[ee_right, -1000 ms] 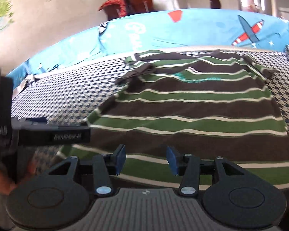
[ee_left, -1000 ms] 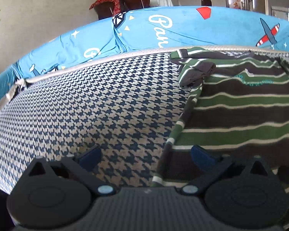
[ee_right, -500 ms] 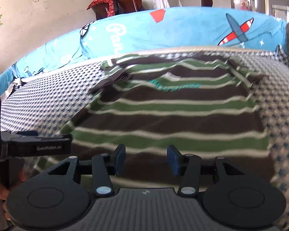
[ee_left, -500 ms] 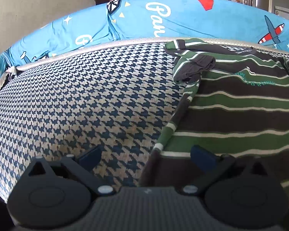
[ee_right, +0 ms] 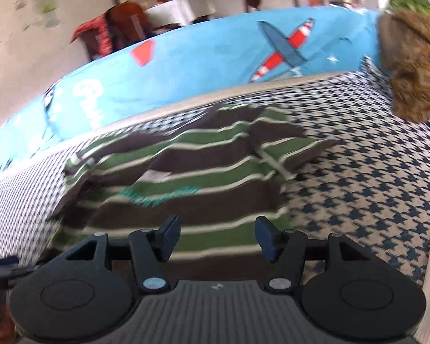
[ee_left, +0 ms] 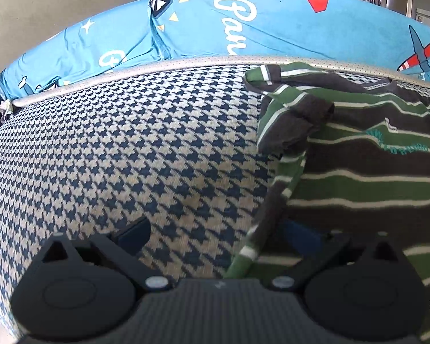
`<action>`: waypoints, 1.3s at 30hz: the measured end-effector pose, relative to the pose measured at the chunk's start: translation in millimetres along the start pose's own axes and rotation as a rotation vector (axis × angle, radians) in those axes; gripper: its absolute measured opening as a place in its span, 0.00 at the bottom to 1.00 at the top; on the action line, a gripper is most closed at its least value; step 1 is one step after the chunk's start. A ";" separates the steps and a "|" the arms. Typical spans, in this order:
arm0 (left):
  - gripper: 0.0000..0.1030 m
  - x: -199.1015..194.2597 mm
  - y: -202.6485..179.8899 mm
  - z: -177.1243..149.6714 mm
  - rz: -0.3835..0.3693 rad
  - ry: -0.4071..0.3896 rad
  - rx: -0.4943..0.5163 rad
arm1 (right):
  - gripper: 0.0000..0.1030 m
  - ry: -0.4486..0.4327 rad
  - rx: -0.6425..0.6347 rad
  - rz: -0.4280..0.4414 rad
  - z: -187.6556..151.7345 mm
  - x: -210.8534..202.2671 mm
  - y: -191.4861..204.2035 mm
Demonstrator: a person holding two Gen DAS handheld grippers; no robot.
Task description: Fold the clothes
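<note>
Left wrist view: blue sheet behind the surface has white script lettering. "Pan" is readable, the rest is cut off by the grey piping edge. Partial "G"-like letter further left. Red pentagon and red/white plane prints on the same sheet. Teal script on the shirt chest is too small to read.

Left gripper: jaws wide apart, nothing between them. Left fingertip is over bare houndstooth cover, right fingertip is over the shirt's near left corner. The side seam of the striped shirt runs up between the two fingers. Shirt lies flat on the cover, right half of the view, left sleeve bunched near the collar end.

Right wrist view, motion-blurred: same sheet, plane print clear, white lettering smeared and unreadable. Shirt spread flat, centre-left, collar end away from the camera. Right gripper: jaws apart, empty, both fingertips over the shirt's near hem area. Whether they touch the cloth, cannot tell. Brown furry object at top right.
</note>
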State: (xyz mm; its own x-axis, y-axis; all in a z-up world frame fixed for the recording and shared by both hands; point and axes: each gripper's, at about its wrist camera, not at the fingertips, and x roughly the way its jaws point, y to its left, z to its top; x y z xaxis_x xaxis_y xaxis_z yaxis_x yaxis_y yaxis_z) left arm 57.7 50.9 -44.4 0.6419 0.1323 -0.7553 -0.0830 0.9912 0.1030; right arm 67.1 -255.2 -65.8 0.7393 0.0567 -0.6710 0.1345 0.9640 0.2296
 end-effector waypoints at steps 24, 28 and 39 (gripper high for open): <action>1.00 11.5 -27.4 45.5 -0.188 -0.024 0.085 | 0.59 -0.031 0.565 -0.006 52.6 65.4 -121.8; 1.00 10.0 -25.6 43.8 -0.192 -0.032 0.070 | 0.58 -0.056 0.559 -0.016 58.1 73.0 -119.0; 1.00 16.8 -26.2 41.7 -0.194 -0.010 0.046 | 0.19 -0.088 0.479 -0.072 68.9 83.1 -107.8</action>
State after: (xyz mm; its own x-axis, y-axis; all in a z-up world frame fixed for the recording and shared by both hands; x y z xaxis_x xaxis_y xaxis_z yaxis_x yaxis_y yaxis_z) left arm 102.4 27.0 -32.8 0.6501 -0.0615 -0.7574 0.0776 0.9969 -0.0143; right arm 159.5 -372.3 -97.7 0.7670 -0.0477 -0.6399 0.4602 0.7358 0.4968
